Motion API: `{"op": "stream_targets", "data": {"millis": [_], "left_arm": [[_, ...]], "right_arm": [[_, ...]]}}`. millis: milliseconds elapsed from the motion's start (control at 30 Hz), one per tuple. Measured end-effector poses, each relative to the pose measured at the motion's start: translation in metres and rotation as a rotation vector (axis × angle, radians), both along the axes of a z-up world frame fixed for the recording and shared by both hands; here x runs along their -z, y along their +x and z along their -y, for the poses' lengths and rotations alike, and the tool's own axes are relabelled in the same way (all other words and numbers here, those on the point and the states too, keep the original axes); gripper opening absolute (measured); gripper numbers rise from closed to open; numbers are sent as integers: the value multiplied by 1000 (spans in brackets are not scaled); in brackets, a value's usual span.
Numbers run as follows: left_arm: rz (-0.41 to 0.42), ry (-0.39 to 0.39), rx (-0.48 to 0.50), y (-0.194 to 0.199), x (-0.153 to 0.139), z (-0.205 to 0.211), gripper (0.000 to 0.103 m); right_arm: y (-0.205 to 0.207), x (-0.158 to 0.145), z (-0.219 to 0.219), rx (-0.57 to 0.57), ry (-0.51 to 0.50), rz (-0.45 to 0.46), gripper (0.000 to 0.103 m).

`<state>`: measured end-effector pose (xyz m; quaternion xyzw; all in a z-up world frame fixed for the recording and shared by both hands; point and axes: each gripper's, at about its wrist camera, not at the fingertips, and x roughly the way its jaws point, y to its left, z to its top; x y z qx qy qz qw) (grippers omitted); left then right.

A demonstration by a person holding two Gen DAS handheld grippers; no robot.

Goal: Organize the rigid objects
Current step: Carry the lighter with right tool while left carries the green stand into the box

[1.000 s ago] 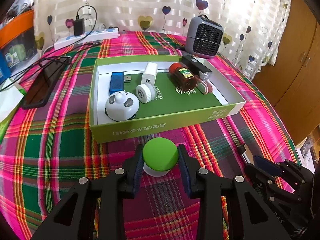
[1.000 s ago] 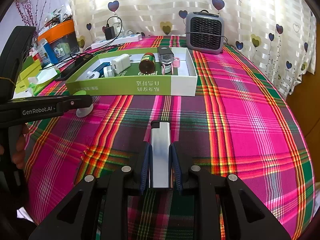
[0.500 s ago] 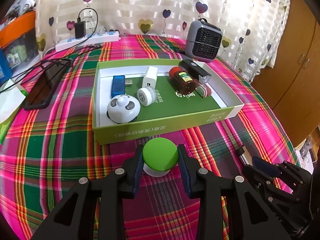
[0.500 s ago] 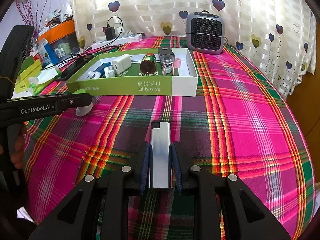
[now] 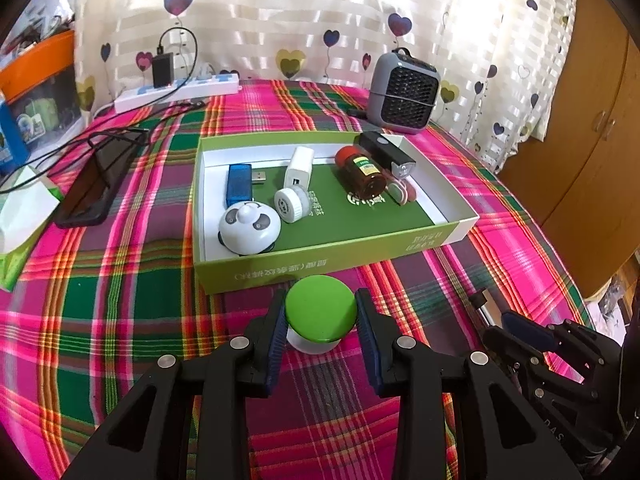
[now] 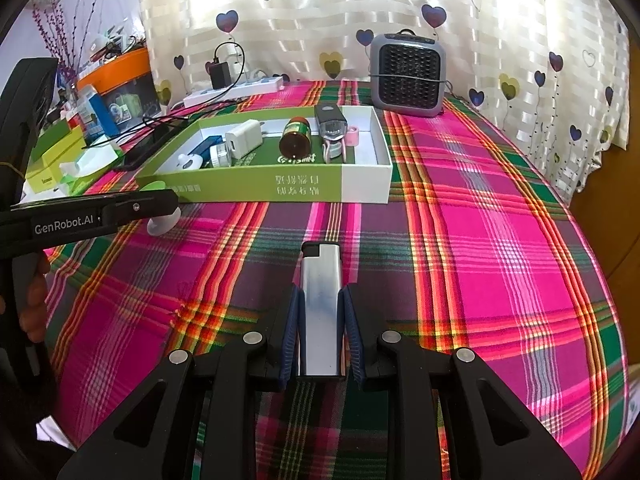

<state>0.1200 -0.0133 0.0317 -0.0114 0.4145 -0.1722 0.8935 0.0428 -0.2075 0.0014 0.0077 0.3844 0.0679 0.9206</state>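
- The left hand-held gripper [image 5: 321, 318] is clamped on a green-capped jar [image 5: 320, 312], pads against the cap's sides, just short of the near wall of the green box [image 5: 320, 264]. The jar seems lifted off the cloth, though I cannot be sure.
- The right hand-held gripper [image 6: 320, 332] is clenched on a silver lighter [image 6: 321, 304], held lengthwise with its black head pointing toward the box, out over the middle of the table [image 6: 500, 240].
- The box sits toward the far side of the table and already holds a panda toy [image 5: 249, 228], a blue USB stick [image 5: 239, 185], a white charger [image 5: 299, 168], a small white jar [image 5: 292, 204], a brown bottle [image 5: 362, 176] and a black torch [image 5: 386, 153].
- Risk, jar: the pads bear on a round, smooth cap. If the jar tilts while crossing the wall, it could roll out of the grip and drop onto the cloth or onto the panda toy, which lies just inside the wall.
- Risk, wall: the jar rides low beside the box. Pushing forward without rising first would likely shove the light cardboard box across the cloth.
- Risk, lighter: it sticks well past the pads, so its head could catch the box rim and twist in the grip.
- Risk, crowding: the two grippers are near each other at the table's near edge; both heading for the box at once might collide.
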Motion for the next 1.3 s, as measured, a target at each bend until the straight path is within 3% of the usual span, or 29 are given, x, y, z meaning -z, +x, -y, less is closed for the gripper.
{"op": "stream_targets", "data": {"millis": [600,1300], "left_arm": [[38,-10,8,-6,-22,1,32],[30,-15,22,28,-34,16,32]], "right_arm": [[7,-26,2,-17,30,59,24],[57,-58,1,-78,11,103,24]]}}
